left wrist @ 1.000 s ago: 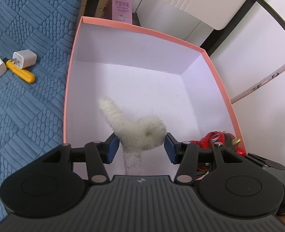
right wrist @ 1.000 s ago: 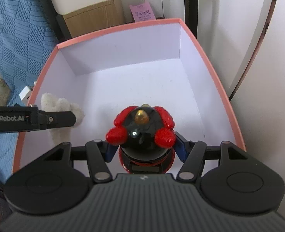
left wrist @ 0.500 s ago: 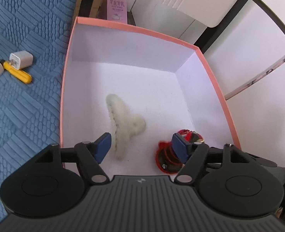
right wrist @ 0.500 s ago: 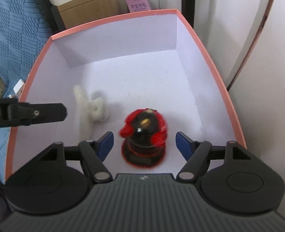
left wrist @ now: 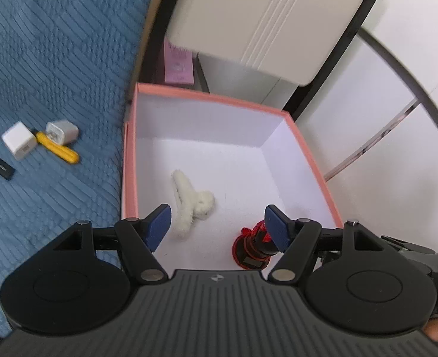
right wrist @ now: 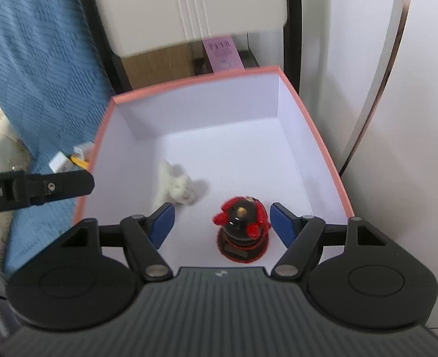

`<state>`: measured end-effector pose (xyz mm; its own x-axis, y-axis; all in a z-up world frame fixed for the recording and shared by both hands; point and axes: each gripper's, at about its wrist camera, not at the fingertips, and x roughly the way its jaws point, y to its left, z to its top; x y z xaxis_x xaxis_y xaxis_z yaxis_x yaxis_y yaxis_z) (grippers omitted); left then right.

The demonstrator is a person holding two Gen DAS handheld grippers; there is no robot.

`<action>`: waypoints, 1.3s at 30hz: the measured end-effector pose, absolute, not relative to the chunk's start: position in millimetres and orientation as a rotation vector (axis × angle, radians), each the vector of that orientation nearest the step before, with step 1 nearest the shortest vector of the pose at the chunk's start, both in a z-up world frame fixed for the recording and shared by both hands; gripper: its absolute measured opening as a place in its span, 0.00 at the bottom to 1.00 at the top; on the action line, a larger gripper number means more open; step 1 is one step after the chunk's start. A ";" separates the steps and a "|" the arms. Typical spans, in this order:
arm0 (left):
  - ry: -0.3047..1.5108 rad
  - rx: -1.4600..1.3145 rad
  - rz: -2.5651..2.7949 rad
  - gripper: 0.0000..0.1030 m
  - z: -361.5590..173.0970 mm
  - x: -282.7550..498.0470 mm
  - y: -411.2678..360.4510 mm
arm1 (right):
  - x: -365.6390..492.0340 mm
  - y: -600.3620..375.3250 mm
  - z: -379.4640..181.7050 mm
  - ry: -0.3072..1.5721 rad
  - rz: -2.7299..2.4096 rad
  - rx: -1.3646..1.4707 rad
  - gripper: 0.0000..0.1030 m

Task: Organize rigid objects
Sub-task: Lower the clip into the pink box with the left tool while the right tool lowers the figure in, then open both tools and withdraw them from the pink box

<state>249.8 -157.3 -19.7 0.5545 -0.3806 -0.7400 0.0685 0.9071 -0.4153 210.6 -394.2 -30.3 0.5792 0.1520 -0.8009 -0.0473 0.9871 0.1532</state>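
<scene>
box (right wrist: 189, 113): matt white card, salmon rim
hair claw (left wrist: 189, 205): fuzzy plush
figurine (right wrist: 242, 223): glossy red-black plastic
bedspread (left wrist: 55, 59): quilted blue cloth

A: Left gripper (left wrist: 217, 223) — let go of the fluffy clip (left wrist: 190, 205)? Jaws just been opening?
B: Yes, parted now and lifted clear above the box (left wrist: 308, 160). Clip dropped onto the box floor, lying loose near the left wall.
A: And the right gripper (right wrist: 221, 221)?
B: Same. Released the red toy (right wrist: 242, 232), jaws just been opening, raised above the box. Toy left standing upright on the box floor, near the front wall.
</scene>
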 end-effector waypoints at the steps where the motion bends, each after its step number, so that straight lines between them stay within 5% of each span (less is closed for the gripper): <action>1: 0.934 -0.358 -0.268 0.72 -13.1 244.9 -153.9 | 206.9 -391.5 -24.7 0.935 0.117 0.120 0.71; 19: 0.721 -0.349 -0.227 0.72 67.1 147.5 -79.9 | 128.8 -338.4 51.9 0.759 0.148 0.078 0.71; 39: 0.659 -0.359 -0.091 0.72 54.5 80.5 -11.3 | 79.0 -273.5 48.1 0.692 0.286 0.023 0.71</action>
